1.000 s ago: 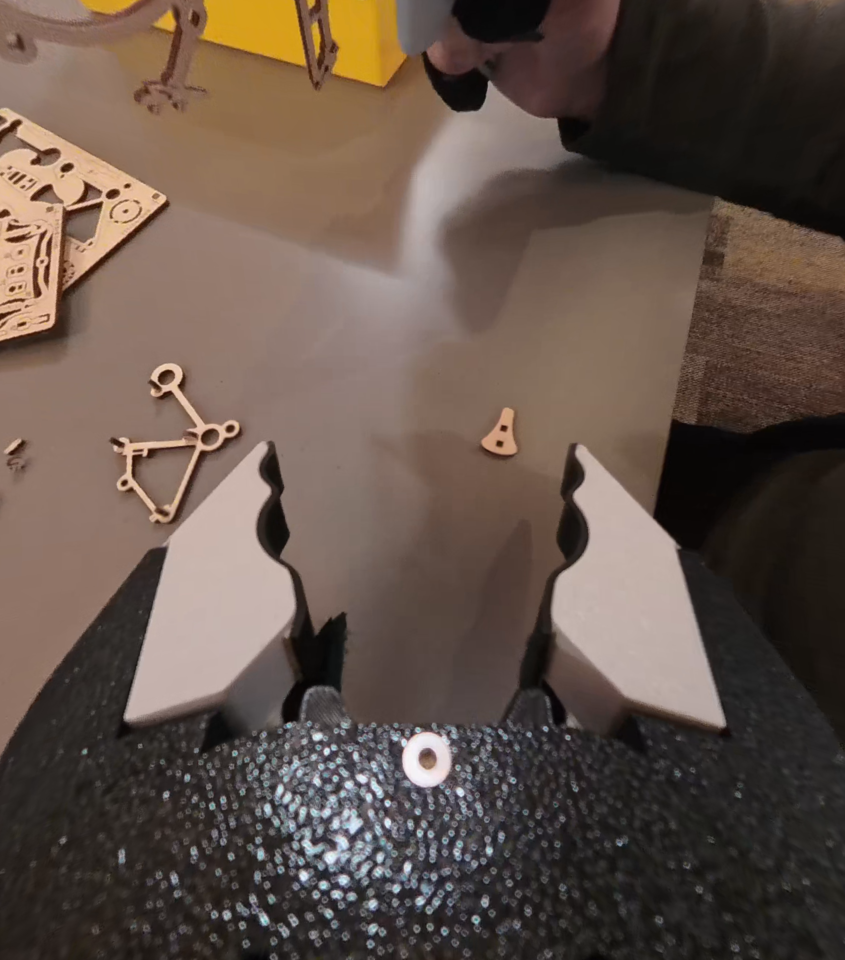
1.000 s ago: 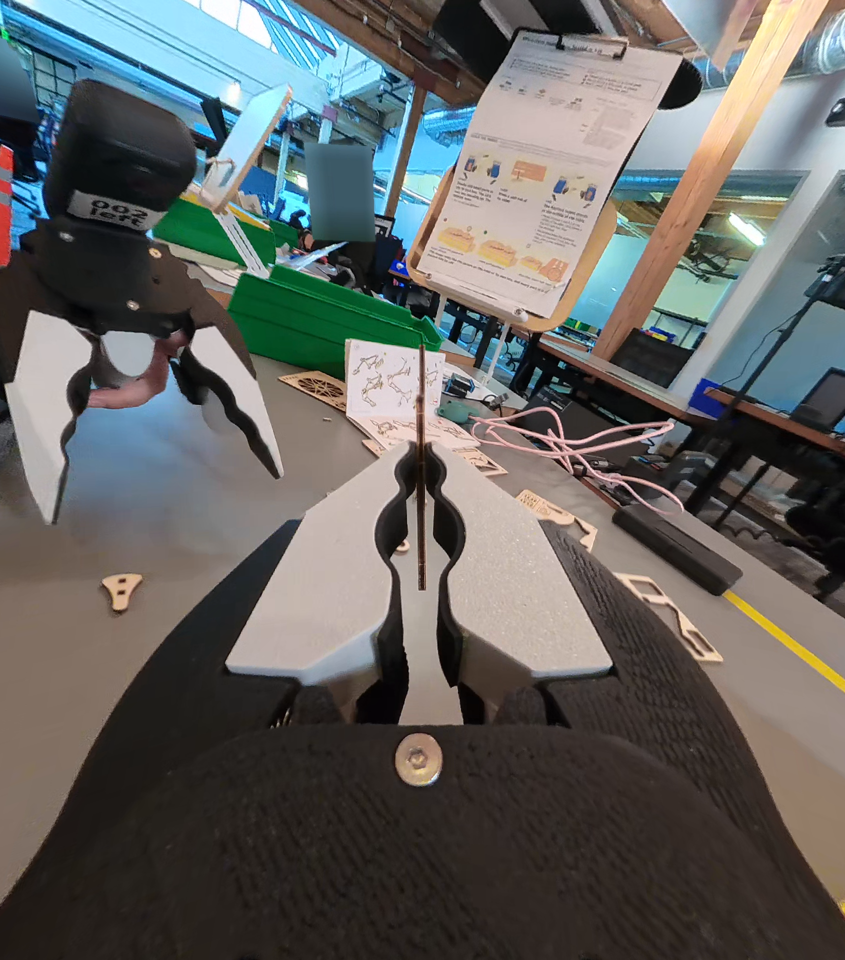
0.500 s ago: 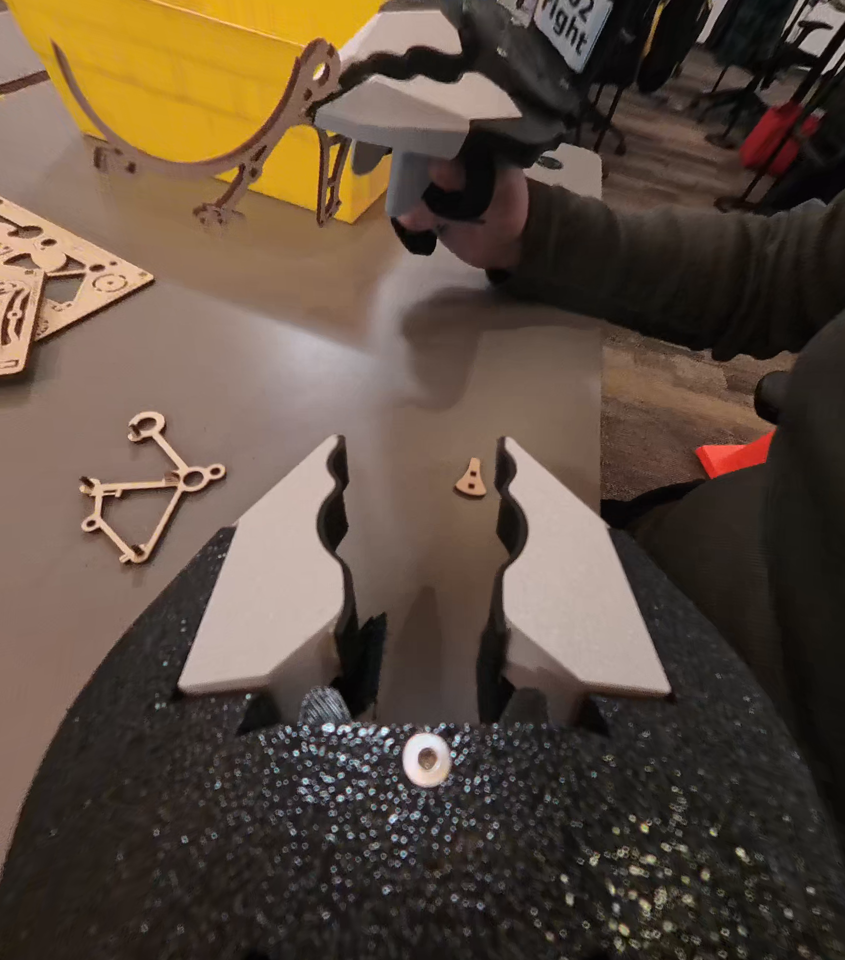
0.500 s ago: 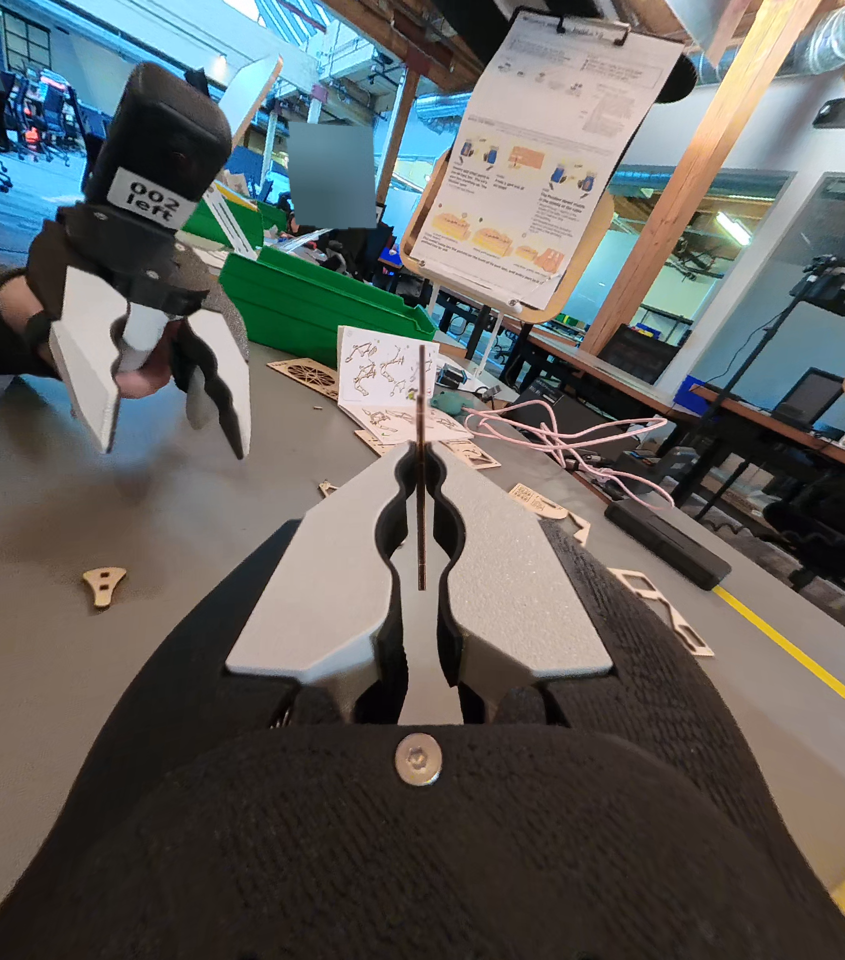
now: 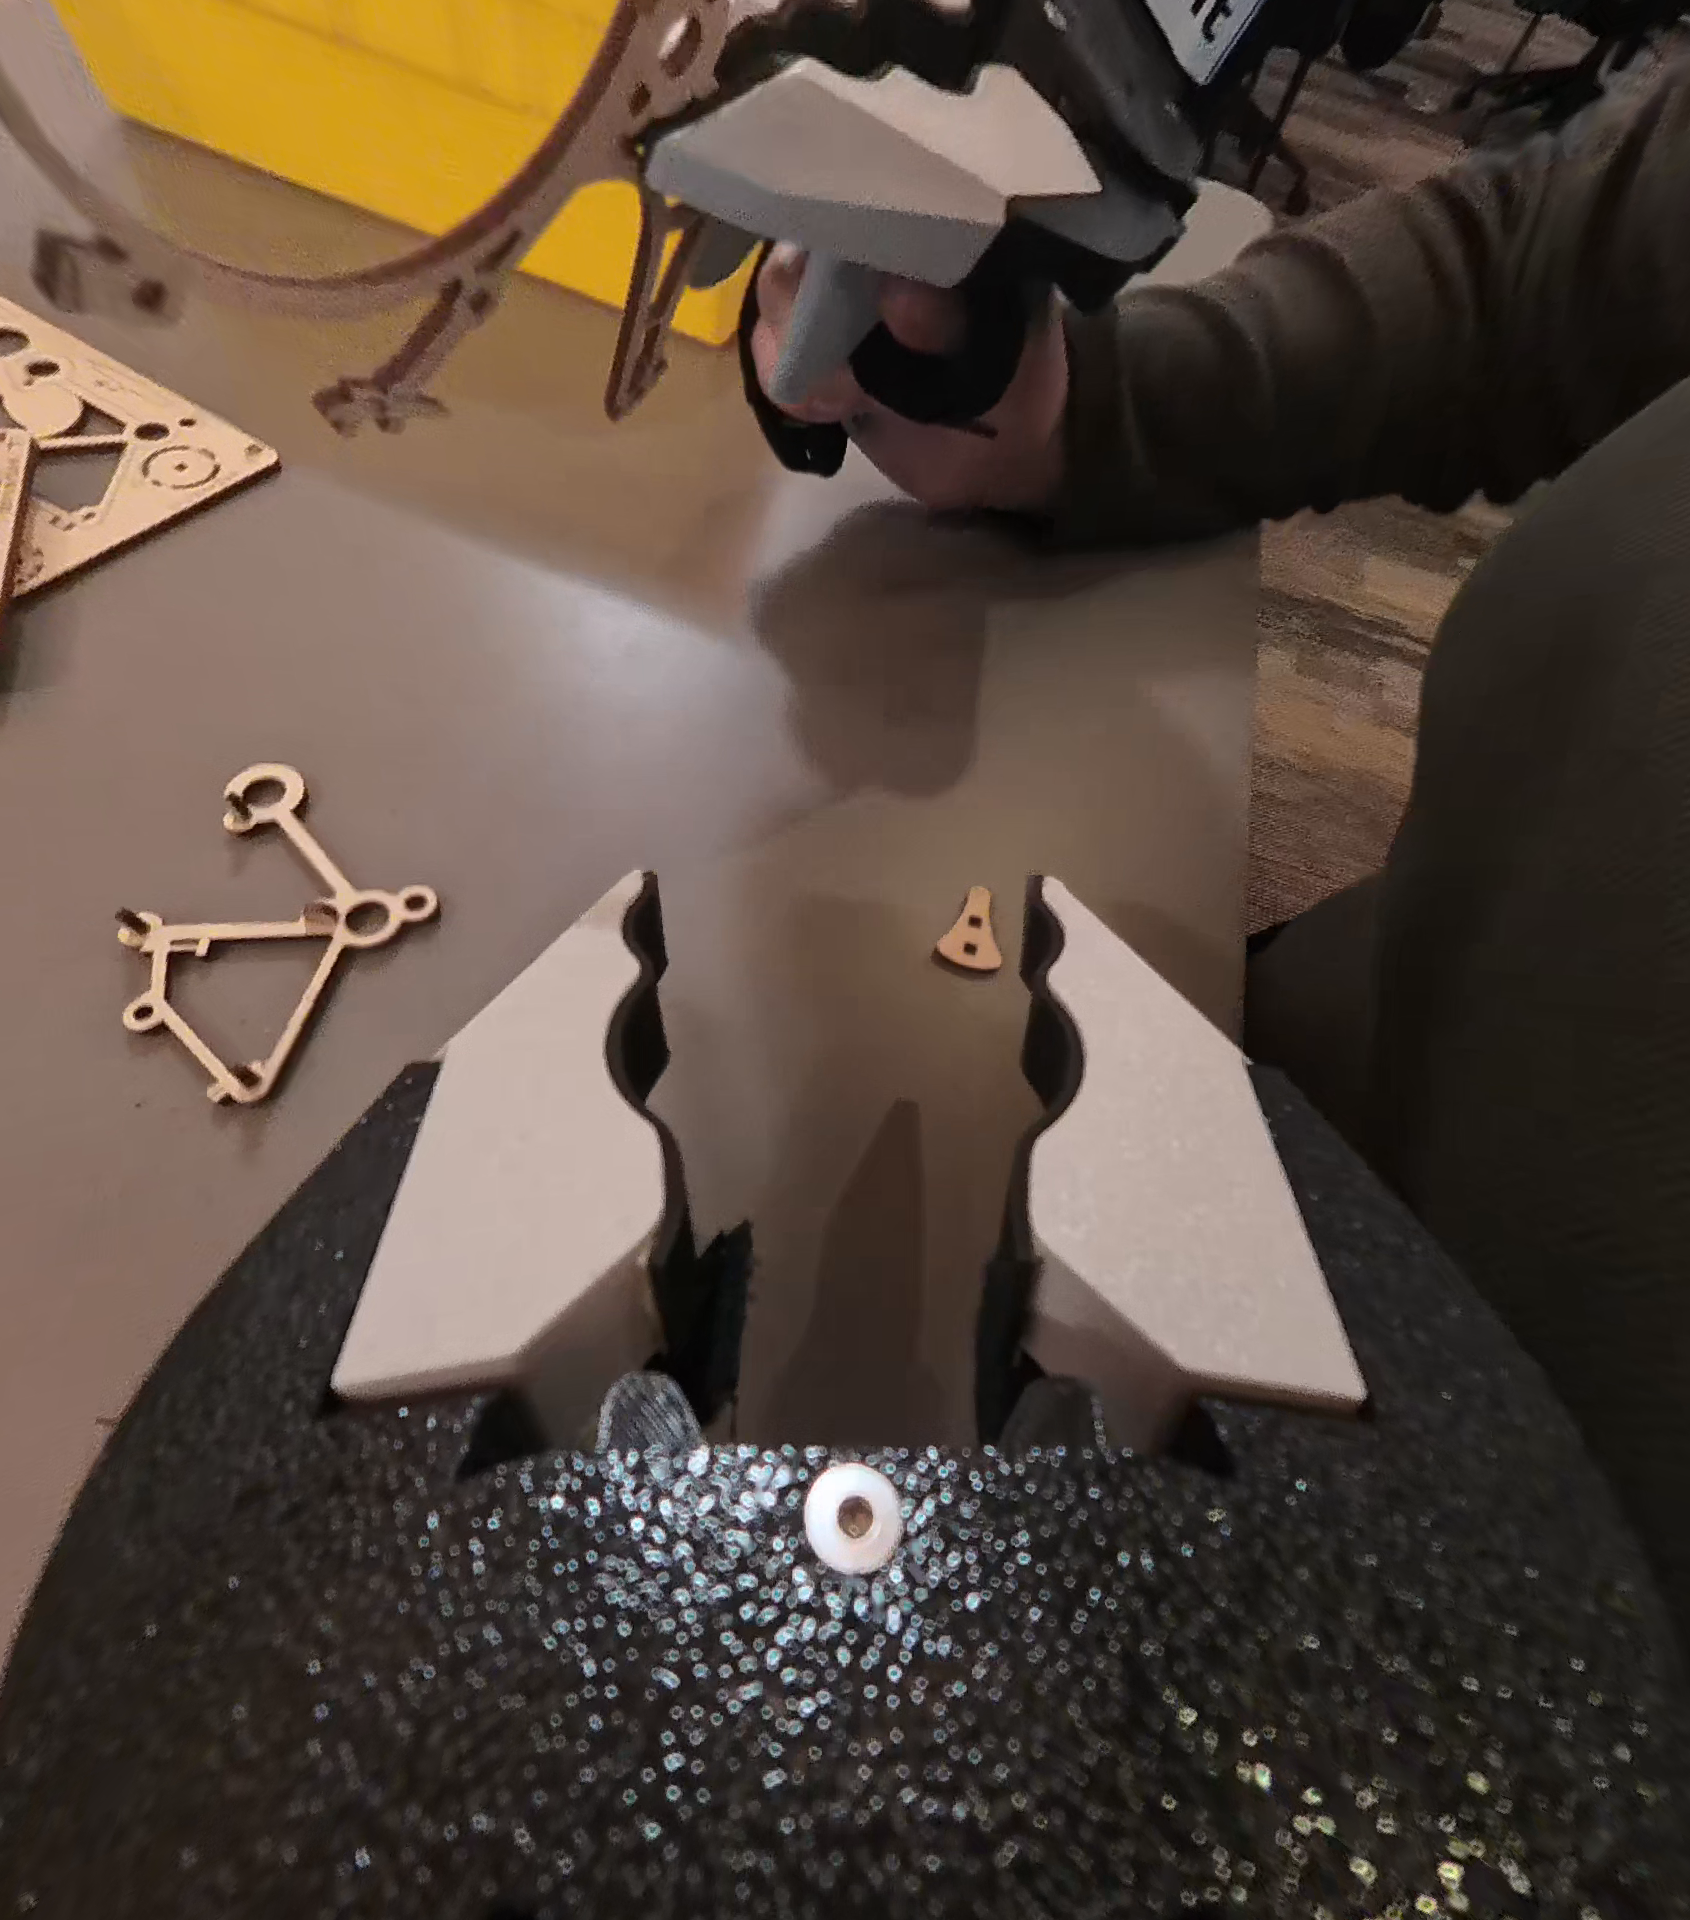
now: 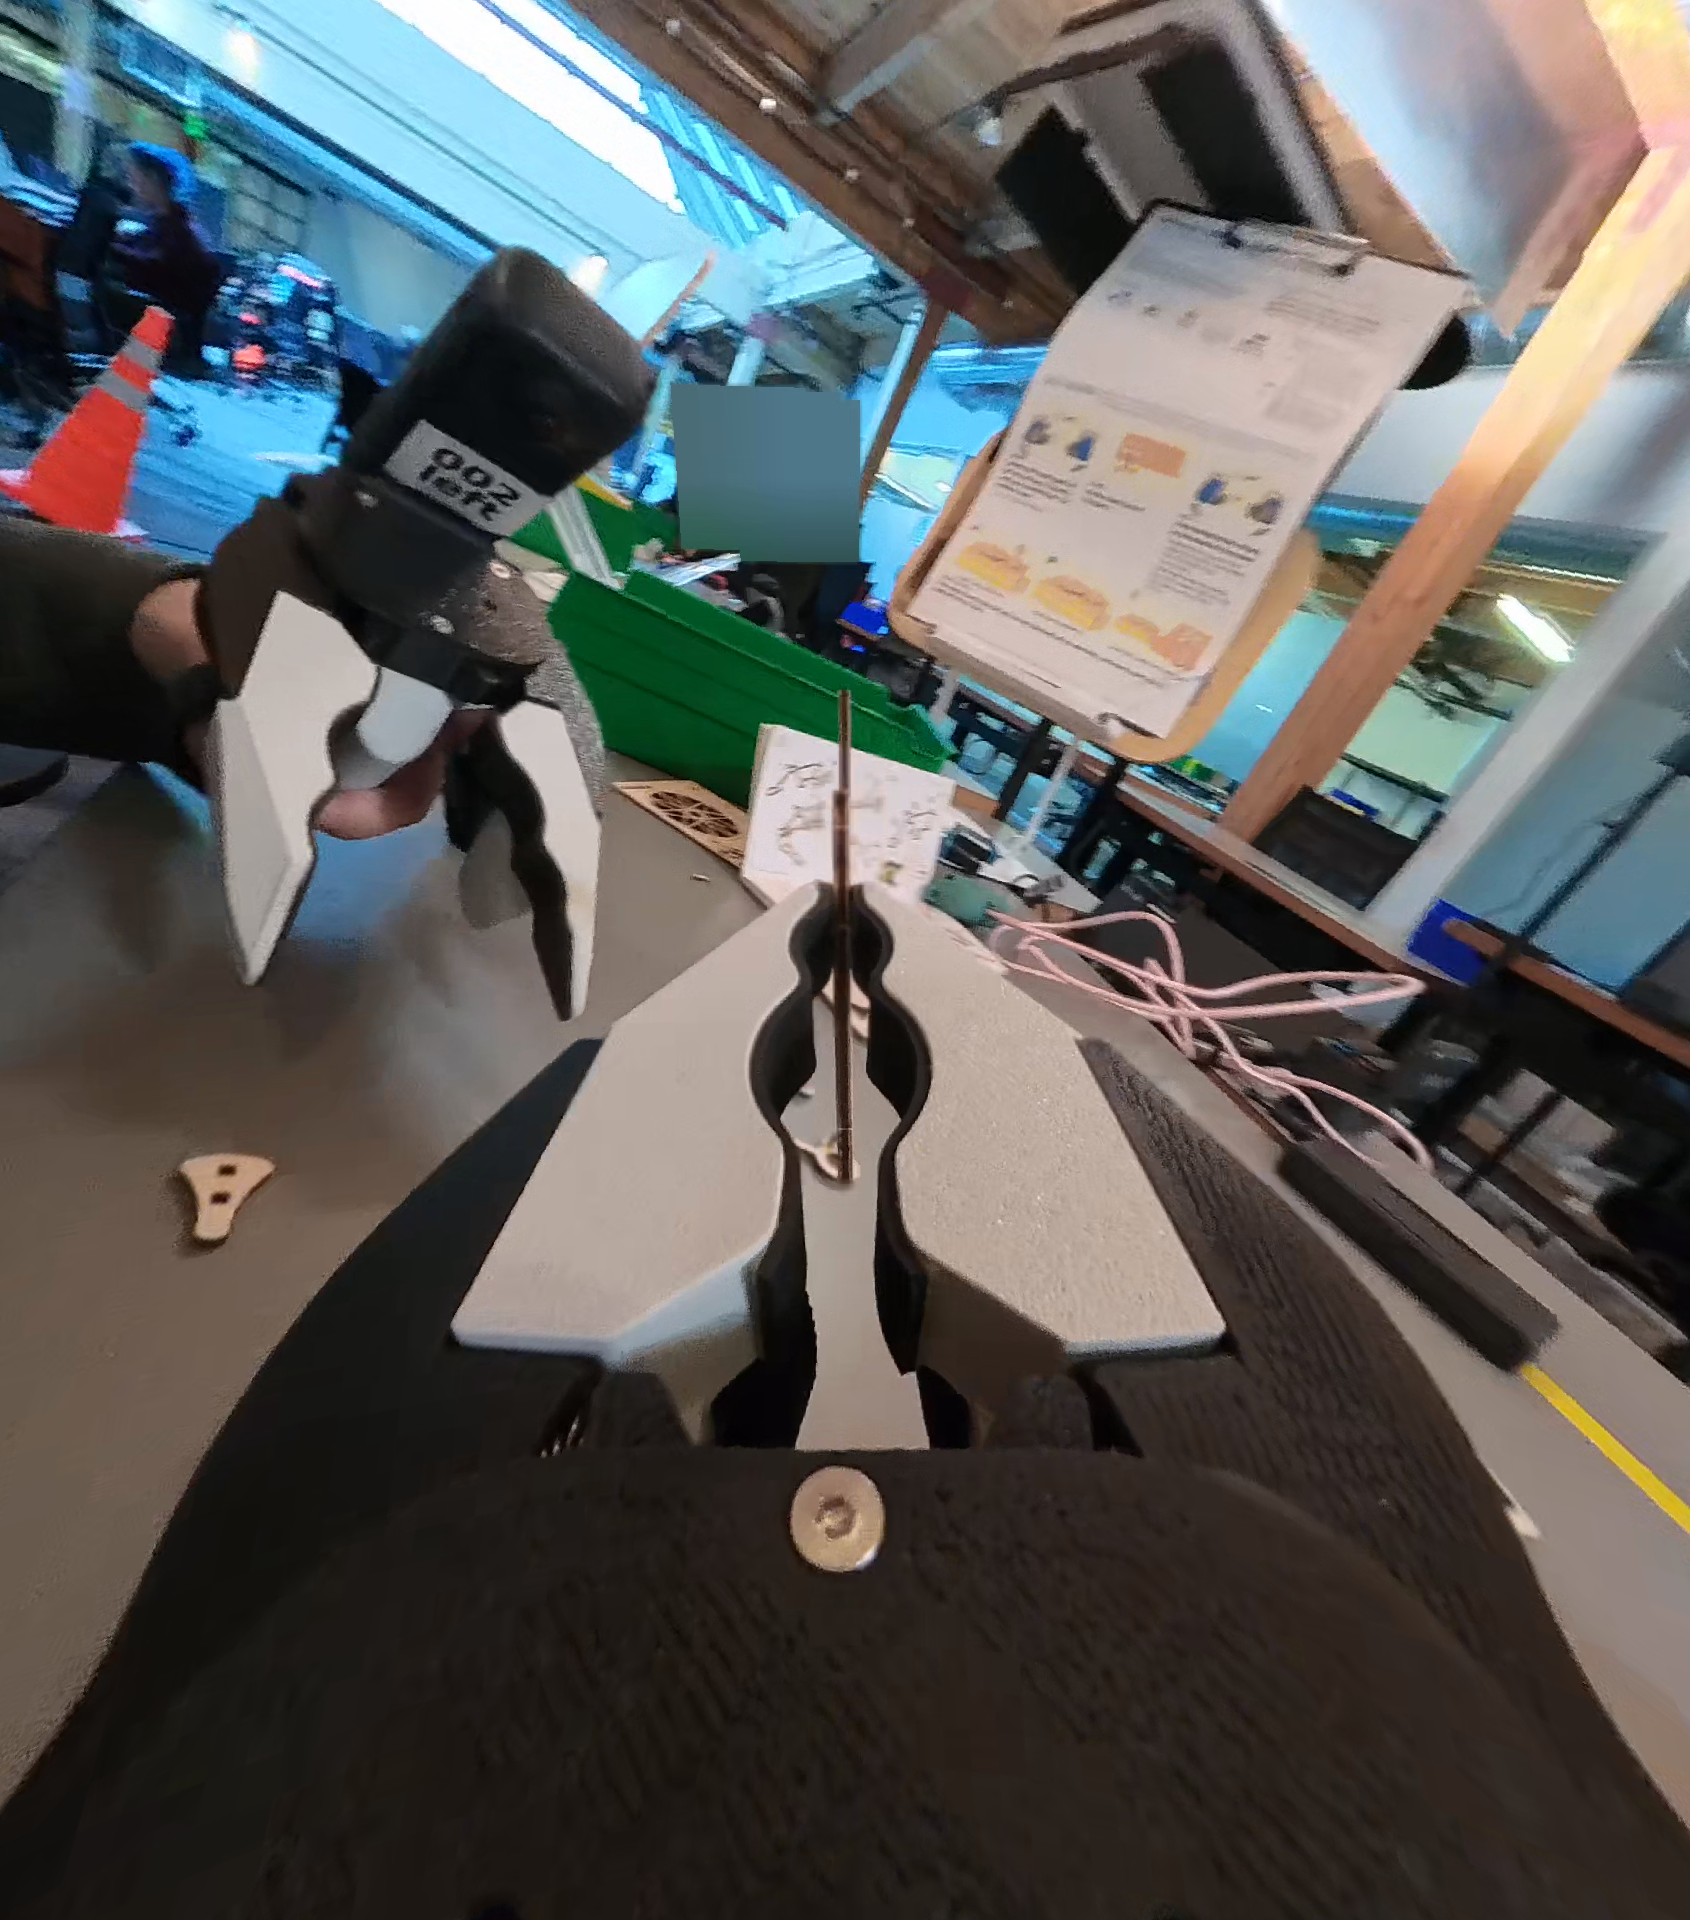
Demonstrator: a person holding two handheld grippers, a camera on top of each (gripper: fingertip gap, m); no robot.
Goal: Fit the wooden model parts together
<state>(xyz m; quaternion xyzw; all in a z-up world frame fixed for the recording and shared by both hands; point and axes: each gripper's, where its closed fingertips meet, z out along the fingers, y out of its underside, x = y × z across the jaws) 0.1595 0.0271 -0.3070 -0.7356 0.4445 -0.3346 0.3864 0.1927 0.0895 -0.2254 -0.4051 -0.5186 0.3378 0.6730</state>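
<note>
Our right gripper (image 6: 843, 914) is clamped on the thin curved wooden frame (image 5: 467, 239), held above the table (image 5: 508, 665). Our left gripper (image 5: 841, 914) hangs empty, jaws wide, over the small wedge piece (image 5: 969, 932) lying flat. We judge it light, brittle plywood, best pinched by its edges.

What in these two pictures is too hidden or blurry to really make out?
- Curved wooden frame, left wrist view: top cut off by the picture's edge; the right gripper covers where it is clamped.
- The same frame, right wrist view: seen edge-on, so its shape is lost.
- Small wooden piece: too small to tell its function.
- Clipboard sheet: blurred.
</note>
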